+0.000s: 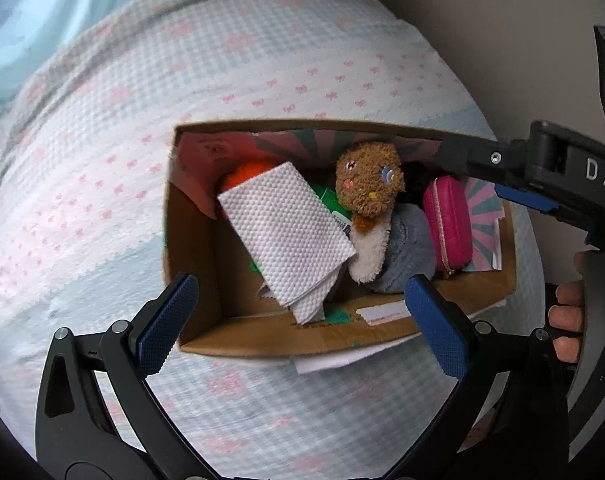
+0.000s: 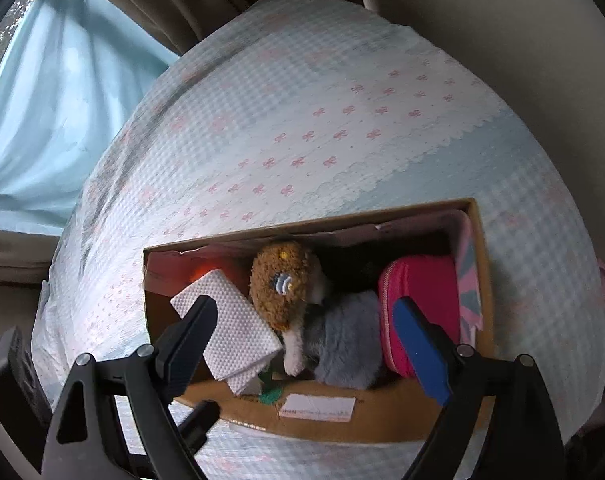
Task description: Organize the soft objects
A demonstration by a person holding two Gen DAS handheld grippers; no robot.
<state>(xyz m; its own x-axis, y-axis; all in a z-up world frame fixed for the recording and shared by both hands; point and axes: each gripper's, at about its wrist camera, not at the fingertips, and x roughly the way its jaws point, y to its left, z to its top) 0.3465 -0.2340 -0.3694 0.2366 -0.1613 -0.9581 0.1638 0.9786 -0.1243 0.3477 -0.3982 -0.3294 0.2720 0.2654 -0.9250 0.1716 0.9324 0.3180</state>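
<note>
Both jaws released, nothing gripped; plush toy (image 1: 368, 208) in cardboard box (image 1: 286, 340) lies head toward far wall.

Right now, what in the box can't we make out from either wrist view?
- Orange plush: mostly under the tissue in both views.
- Green pack: only an edge shows in the left view; tissue covers it.
- Black item: dark, behind the brown plush, shape unreadable.
- Box floor: buried under the contents.
</note>
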